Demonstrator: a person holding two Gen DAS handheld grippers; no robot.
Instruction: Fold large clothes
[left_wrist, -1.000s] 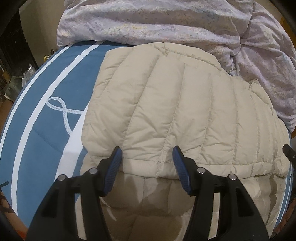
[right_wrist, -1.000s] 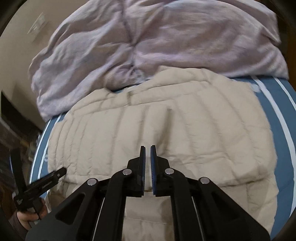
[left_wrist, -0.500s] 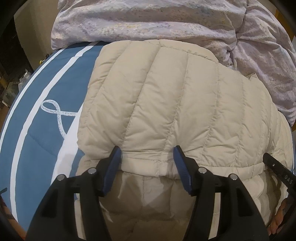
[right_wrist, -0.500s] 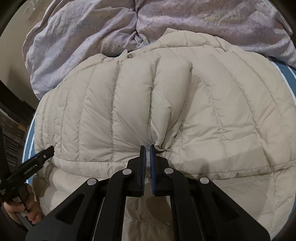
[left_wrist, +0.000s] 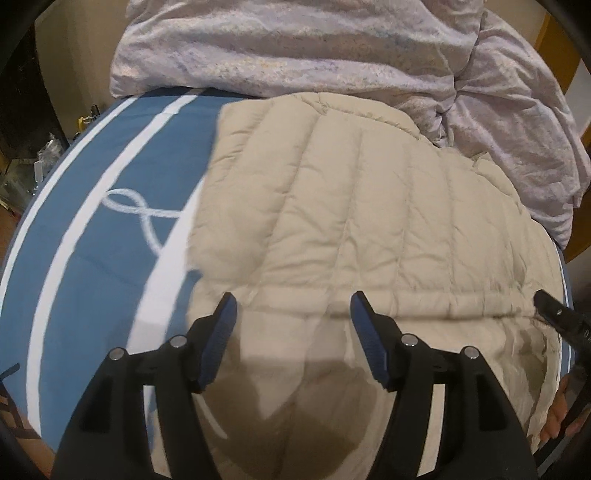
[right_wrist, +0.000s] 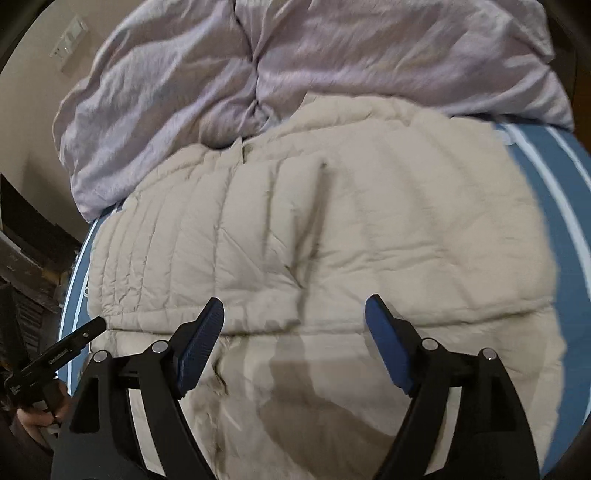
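A beige quilted puffer jacket (left_wrist: 354, 221) lies on the bed, its far half folded toward me over the near half, with the fold's hem running across just beyond my fingers. It also shows in the right wrist view (right_wrist: 332, 236). My left gripper (left_wrist: 291, 314) is open and empty, hovering above the hem. My right gripper (right_wrist: 295, 321) is open and empty, above the same hem. Each gripper's tip shows at the edge of the other's view: the right one (left_wrist: 554, 317) and the left one (right_wrist: 74, 343).
A blue bedspread (left_wrist: 110, 229) with white stripes and a looped pattern covers the bed. A crumpled lilac duvet (left_wrist: 332, 48) is piled along the far side, touching the jacket's far edge. Dark furniture (right_wrist: 26, 258) stands off the bed's left side.
My right gripper, shut half a second ago on a pinch of the jacket, has opened and let go. The folded half has settled flatter. My left gripper stayed open and drew back slightly.
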